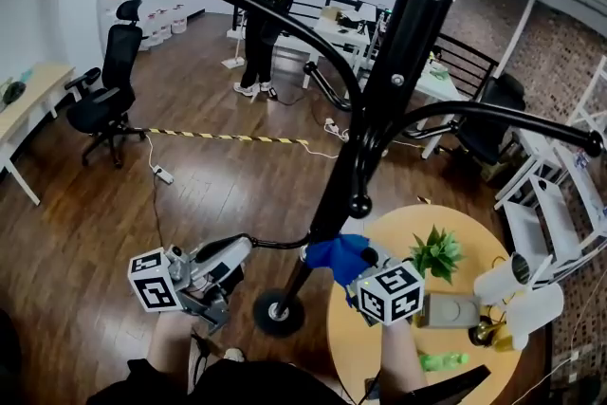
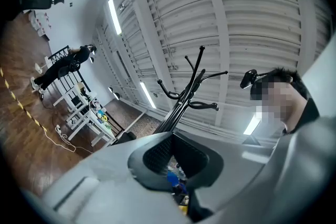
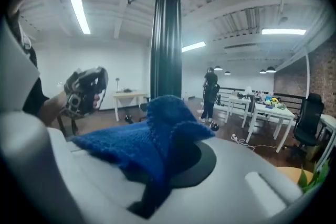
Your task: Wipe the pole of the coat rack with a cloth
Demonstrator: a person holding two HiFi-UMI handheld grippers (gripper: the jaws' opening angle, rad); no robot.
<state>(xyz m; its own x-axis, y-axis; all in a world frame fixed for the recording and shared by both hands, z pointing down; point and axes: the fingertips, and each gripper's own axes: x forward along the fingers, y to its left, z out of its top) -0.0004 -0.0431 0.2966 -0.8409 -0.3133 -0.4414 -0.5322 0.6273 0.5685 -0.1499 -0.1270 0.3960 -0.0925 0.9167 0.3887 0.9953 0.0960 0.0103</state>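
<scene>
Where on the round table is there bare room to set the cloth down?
The table is bare along its far rim, behind the plant. The near half is crowded: a grey box, a green thing and white cylinders at the right.

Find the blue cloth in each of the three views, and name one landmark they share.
Head view: blue cloth low centre, against the coat rack pole.
Left gripper view: a tiny blue patch low centre, likely the cloth.
Right gripper view: cloth at centre, clamped in the tongs of the right gripper.
Shared landmark: the coat rack pole.
</scene>
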